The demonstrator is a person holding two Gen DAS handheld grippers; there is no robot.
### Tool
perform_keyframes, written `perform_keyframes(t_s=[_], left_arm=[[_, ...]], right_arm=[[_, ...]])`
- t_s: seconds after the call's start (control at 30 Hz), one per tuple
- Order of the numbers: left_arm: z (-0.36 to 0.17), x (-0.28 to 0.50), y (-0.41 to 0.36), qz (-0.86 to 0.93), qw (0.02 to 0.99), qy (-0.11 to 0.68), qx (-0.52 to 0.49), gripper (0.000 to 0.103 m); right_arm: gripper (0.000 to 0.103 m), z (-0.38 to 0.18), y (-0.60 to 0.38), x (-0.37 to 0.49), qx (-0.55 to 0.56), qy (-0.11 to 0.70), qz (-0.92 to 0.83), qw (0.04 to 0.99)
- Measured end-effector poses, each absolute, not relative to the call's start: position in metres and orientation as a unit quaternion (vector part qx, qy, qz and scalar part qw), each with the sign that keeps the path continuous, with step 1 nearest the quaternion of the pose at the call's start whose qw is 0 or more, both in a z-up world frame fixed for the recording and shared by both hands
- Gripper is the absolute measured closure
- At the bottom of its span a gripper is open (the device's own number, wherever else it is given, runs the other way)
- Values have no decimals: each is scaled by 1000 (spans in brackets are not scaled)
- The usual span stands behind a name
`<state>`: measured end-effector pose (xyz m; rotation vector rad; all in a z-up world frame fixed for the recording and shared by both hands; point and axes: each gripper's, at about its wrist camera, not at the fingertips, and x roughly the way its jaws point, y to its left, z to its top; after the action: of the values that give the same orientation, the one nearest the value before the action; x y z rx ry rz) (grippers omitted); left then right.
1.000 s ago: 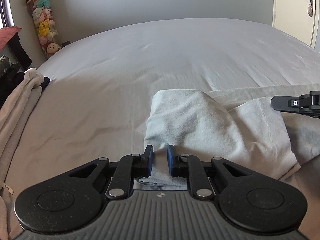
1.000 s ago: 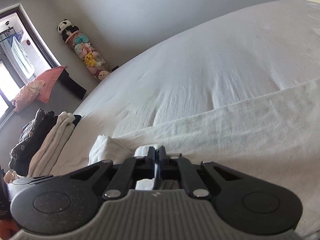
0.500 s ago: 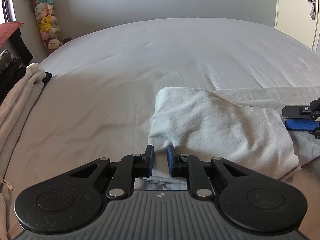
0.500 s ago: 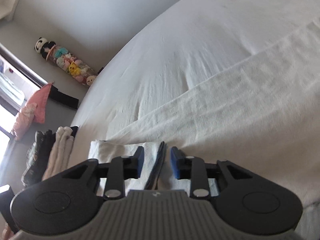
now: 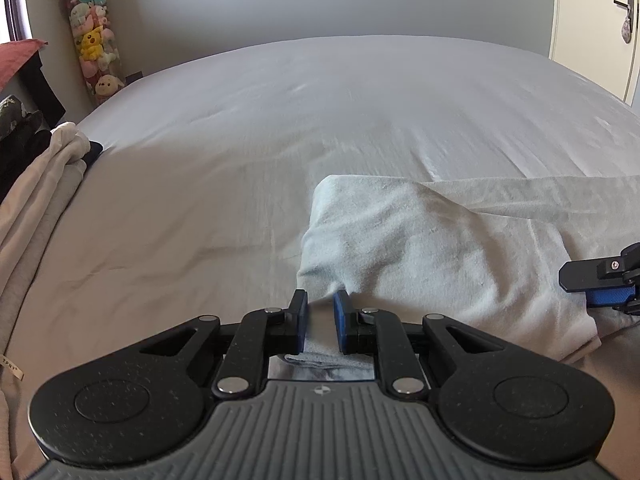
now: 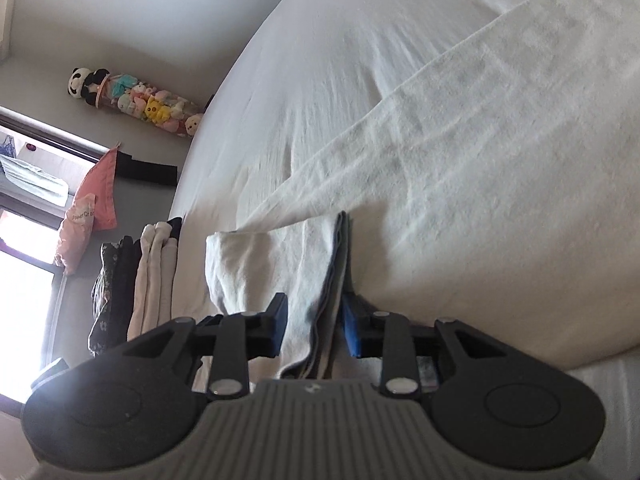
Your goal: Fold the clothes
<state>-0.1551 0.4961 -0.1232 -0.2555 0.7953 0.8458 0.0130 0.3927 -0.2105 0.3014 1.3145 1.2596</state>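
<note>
A pale, off-white garment (image 5: pixel 420 240) lies partly folded on the bed. Its folded corner bunches up just ahead of my left gripper (image 5: pixel 320 312), which is shut on a thin fold of that cloth near the bed's front edge. In the right wrist view the same garment (image 6: pixel 480 160) spreads up to the right. My right gripper (image 6: pixel 314 320) is open, its blue pads standing apart. The garment's layered edge (image 6: pixel 324 280) hangs loosely between the pads without being pressed. The right gripper (image 5: pixel 592 284) also shows at the right edge of the left wrist view, low over the cloth.
The bed's white sheet (image 5: pixel 320 100) stretches far ahead. A heap of beige and dark clothes (image 5: pixel 36 200) lies at the bed's left side. A tube of plush toys (image 5: pixel 94 40) stands in the corner, and a door (image 5: pixel 592 20) is at the far right.
My right gripper has gone from shut on the garment's edge to open, and it has rolled and sunk a little. The left gripper keeps its grip and has not moved.
</note>
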Motion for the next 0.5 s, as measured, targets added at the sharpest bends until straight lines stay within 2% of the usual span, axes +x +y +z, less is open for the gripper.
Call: perform_keyframes(t_s=[0.13, 0.17, 0.23, 0.3, 0.5], left_arm=[[-123, -155, 495, 400, 828, 375, -118, 85], [-124, -154, 495, 400, 828, 375, -118, 85], [-123, -154, 494, 400, 828, 376, -116, 85], [-121, -156, 494, 398, 830, 371, -120, 85], [-96, -181, 493, 416, 837, 325, -143, 82]], right_arm=[[71, -216, 395, 13, 142, 560, 551, 602], [75, -219, 395, 14, 150, 561, 551, 600], [89, -224, 394, 17, 162, 563, 548, 597], [94, -223, 392, 18, 167, 560, 550, 597], [96, -199, 388, 15, 161, 532, 567, 607]])
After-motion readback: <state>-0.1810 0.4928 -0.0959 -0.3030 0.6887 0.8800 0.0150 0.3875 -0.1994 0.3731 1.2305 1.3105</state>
